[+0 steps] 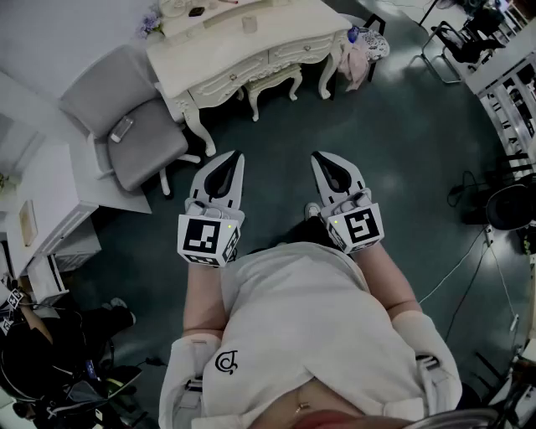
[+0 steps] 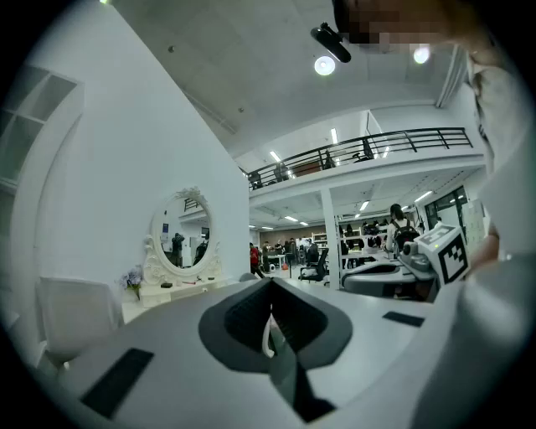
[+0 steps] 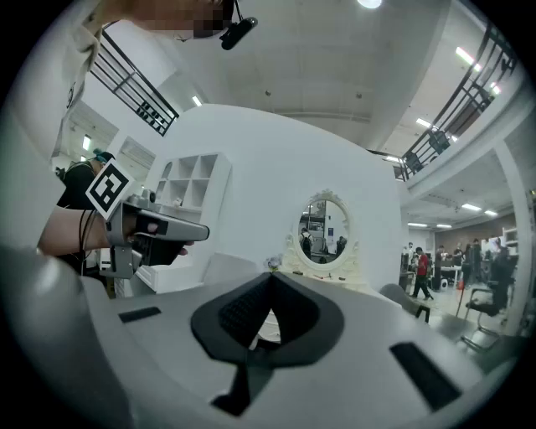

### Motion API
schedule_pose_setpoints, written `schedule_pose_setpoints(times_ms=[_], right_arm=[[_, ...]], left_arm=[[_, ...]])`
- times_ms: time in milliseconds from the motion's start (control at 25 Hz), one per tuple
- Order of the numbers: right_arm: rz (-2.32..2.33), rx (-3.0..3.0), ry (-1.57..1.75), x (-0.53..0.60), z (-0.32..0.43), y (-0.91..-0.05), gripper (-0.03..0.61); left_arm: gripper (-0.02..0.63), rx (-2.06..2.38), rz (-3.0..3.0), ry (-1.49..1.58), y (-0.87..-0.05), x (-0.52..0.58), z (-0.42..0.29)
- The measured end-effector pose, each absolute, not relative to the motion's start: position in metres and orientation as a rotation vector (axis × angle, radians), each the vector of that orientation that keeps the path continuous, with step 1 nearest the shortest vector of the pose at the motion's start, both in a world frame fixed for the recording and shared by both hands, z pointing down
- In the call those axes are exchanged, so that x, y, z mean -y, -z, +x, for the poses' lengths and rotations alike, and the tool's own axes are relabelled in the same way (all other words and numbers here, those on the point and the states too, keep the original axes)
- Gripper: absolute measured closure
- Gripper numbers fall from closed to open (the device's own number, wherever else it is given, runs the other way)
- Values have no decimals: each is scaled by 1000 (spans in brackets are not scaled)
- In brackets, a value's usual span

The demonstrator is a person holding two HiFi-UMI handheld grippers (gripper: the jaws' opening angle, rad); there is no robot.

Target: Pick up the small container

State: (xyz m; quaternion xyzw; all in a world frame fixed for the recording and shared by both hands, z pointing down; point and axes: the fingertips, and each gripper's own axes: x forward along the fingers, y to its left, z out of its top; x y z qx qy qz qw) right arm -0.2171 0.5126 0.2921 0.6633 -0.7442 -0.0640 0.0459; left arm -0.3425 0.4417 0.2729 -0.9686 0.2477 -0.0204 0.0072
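Note:
A small pale container (image 1: 249, 23) stands on the cream dressing table (image 1: 251, 52) at the top of the head view, far ahead of both grippers. My left gripper (image 1: 234, 156) and right gripper (image 1: 320, 157) are held side by side at waist height over the teal floor, pointing toward the table. Both are shut, with nothing between the jaws. In the left gripper view the left gripper (image 2: 270, 285) points at the table's oval mirror (image 2: 180, 230); the right gripper (image 3: 270, 281) faces the oval mirror (image 3: 325, 230) too.
A grey chair (image 1: 138, 142) with a small device (image 1: 121, 128) on its seat stands left of the table. A stool (image 1: 272, 82) is tucked under the table. A white shelf unit (image 1: 46, 214) is at the left, and cables (image 1: 469, 251) lie on the floor at the right.

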Motion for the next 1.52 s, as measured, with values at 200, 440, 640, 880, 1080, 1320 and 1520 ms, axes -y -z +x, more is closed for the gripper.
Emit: schedule_pose_setpoints(times_ms=[200, 440, 640, 880, 1080, 1320, 1520], right_arm=[[2017, 2274, 188, -513, -220, -293, 574], [2003, 2290, 173, -509, -226, -295, 574], [2050, 2305, 113, -506, -223, -299, 572], [2040, 2306, 83, -491, -213, -311, 572], [2046, 2353, 54, -455, -179, -315, 572], [1964, 2399, 8, -374, -126, -330, 572], [1871, 2476, -30, -311, -73, -334, 572]], left_arm=[[601, -774, -3030, 60, -271, -443, -344], [601, -769, -3043, 63, -273, -440, -346], [601, -785, -3071, 76, -279, -436, -347], [601, -820, -3075, 77, -288, -425, -340], [601, -881, -3054, 109, -296, -397, -318], [601, -986, -3038, 145, -308, -327, -271], [601, -1116, -3012, 170, -314, -275, -220]])
